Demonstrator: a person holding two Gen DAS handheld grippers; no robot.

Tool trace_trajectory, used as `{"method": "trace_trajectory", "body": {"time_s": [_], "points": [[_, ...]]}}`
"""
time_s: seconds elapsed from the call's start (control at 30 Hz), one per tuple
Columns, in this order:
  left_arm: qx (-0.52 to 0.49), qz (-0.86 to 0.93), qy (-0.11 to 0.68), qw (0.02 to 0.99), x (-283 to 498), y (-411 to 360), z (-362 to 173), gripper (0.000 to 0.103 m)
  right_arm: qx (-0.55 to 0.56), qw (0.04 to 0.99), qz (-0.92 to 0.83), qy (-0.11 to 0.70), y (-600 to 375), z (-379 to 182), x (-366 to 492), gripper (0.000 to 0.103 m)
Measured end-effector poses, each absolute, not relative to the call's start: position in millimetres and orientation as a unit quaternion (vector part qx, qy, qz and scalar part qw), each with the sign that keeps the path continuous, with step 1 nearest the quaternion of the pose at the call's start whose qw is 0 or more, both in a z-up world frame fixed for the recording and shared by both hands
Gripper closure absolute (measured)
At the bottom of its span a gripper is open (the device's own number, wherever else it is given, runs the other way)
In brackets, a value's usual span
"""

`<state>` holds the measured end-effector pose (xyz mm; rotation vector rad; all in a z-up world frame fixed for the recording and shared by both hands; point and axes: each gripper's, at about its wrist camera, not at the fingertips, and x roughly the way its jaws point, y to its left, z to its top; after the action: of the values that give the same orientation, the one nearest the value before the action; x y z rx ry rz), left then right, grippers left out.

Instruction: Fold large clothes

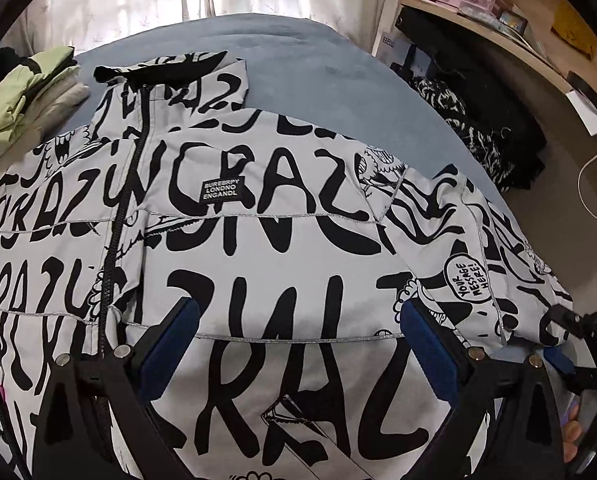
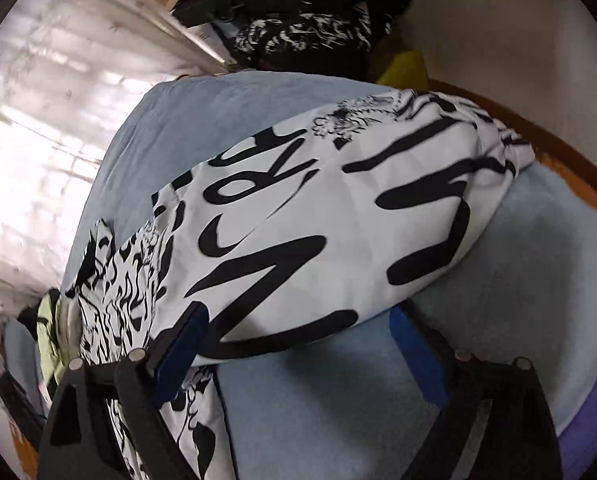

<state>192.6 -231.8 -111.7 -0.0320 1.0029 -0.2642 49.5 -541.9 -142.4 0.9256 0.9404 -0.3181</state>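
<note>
Jacket [image 1: 258,208], white with black lettering, lying front up on blue bed [image 1: 330,76], zipper [image 1: 126,200] running down left of frame, sleeve [image 2: 338,216] stretching toward right edge. Left gripper [image 1: 298,344] hovering over jacket chest, fingers [image 1: 170,344] spread wide, grasping nothing. Right gripper [image 2: 298,340] sitting at sleeve's lower edge, fingers [image 2: 182,344] spread, fabric between them, not pinched. Folded green clothes [image 1: 22,92] piling at upper left. Shelf [image 1: 498,28] showing upper right.

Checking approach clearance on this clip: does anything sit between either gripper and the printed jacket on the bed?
Nothing visible does. The left gripper hangs open directly over the jacket front. The right gripper has open jaws at the sleeve edge. The folded green clothes lie off to the side.
</note>
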Motion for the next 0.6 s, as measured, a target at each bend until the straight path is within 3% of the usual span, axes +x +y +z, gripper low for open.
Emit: {"method": "trace_trajectory", "body": {"time_s": [0.27,0.3,0.33,0.37,0.4,0.43,0.6], "points": [[-0.006,-0.131,0.480,0.867,188.3,-234.2,-111.3,0.003,0.463,0.778,-0.167,0.389,-560.6,-153.3,70.3,0.011],[-0.004,-0.131,0.479,0.868,187.1,-233.4,-110.6,0.003,0.465,0.783,-0.174,0.376,-563.0,-150.2,71.9,0.017],[-0.002,-0.131,0.479,0.868,185.7,-232.1,-110.1,0.003,0.463,0.787,-0.177,0.367,-564.7,-147.3,74.7,0.040],[-0.001,-0.131,0.479,0.868,184.6,-229.7,-109.8,0.003,0.457,0.791,-0.178,0.366,-566.1,-144.3,78.1,0.056],[0.000,-0.130,0.479,0.868,182.9,-227.1,-108.8,0.003,0.449,0.797,-0.175,0.364,-566.3,-139.5,82.2,0.088],[0.001,-0.128,0.478,0.869,180.9,-223.8,-107.6,0.003,0.429,0.812,-0.175,0.353,-563.1,-127.5,86.6,0.095],[0.002,-0.108,0.469,0.877,172.4,-195.2,-99.5,0.003,0.309,0.895,-0.124,0.297,-506.3,-52.6,106.1,0.097]]}}
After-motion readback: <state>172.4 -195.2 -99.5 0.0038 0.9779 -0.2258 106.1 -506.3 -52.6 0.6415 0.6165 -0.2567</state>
